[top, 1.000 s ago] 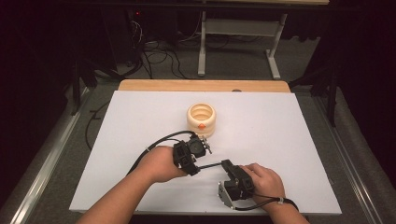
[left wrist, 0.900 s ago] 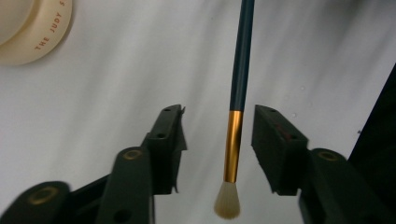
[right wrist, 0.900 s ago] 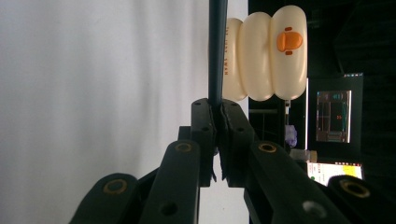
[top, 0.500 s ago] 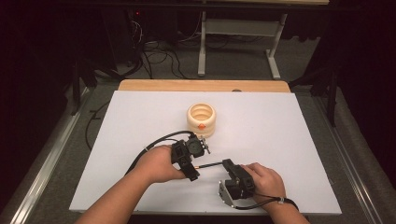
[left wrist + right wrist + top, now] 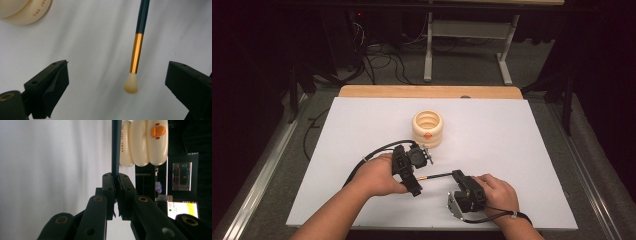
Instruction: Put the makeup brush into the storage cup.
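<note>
A cream ribbed holder (image 5: 427, 128) with a small orange duck mark stands upright on the white worktop (image 5: 522, 150), and all places here are given from this holder.

The right tongs (image 5: 458, 174) are on the person's side of the holder, a little to the right of it, held in the right hand (image 5: 494, 192). They are clenched on the dark handle of a makeup brush (image 5: 435, 175). In the right gripper view the two black jaws press together on the handle, which goes up from them and passes just in front of the holder (image 5: 142, 142).

The brush lies about level, above the worktop, between the two hands and near the holder but not touching it. Its gold band and pale bristle tip point to the left tongs.

The left tongs (image 5: 424, 156) are just beside the holder on the person's side, held in the left hand (image 5: 377, 175). They are released: in the left gripper view the jaws stand wide apart, and the bristle tip of the brush (image 5: 137, 53) hangs between them without touching either one. One edge of the holder (image 5: 23, 11) shows at the upper left corner of that view.
</note>
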### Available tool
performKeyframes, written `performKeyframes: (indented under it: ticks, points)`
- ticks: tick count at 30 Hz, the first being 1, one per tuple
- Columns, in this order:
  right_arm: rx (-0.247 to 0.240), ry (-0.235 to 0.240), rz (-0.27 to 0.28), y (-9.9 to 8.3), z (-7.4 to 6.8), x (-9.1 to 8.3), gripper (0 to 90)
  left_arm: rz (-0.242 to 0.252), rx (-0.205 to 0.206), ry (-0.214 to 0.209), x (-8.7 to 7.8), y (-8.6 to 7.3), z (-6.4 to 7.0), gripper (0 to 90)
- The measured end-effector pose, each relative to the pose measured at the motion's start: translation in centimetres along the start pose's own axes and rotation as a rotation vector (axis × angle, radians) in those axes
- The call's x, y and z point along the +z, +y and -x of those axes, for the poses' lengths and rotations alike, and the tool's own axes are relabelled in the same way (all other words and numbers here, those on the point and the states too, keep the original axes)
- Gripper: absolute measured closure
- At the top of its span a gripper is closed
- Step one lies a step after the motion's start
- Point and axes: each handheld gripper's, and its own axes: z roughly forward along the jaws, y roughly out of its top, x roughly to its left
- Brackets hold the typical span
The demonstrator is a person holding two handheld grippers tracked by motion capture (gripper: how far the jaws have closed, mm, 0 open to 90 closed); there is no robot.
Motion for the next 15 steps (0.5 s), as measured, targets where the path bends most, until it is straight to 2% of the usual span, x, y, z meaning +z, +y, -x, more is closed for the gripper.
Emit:
performKeyframes:
  ticks: [8, 15]
  points:
    - [0.027, 0.003, -0.011, -0.3, -0.1, 0.0, 88.0, -0.015, -0.029, -0.001, 0.2, -2.1, -0.8, 6.3]
    - [0.011, 0.005, -0.022, -0.5, 0.1, 0.0, 87.9, -0.030, -0.066, 0.011, 0.3, -4.4, -1.6, 7.2]
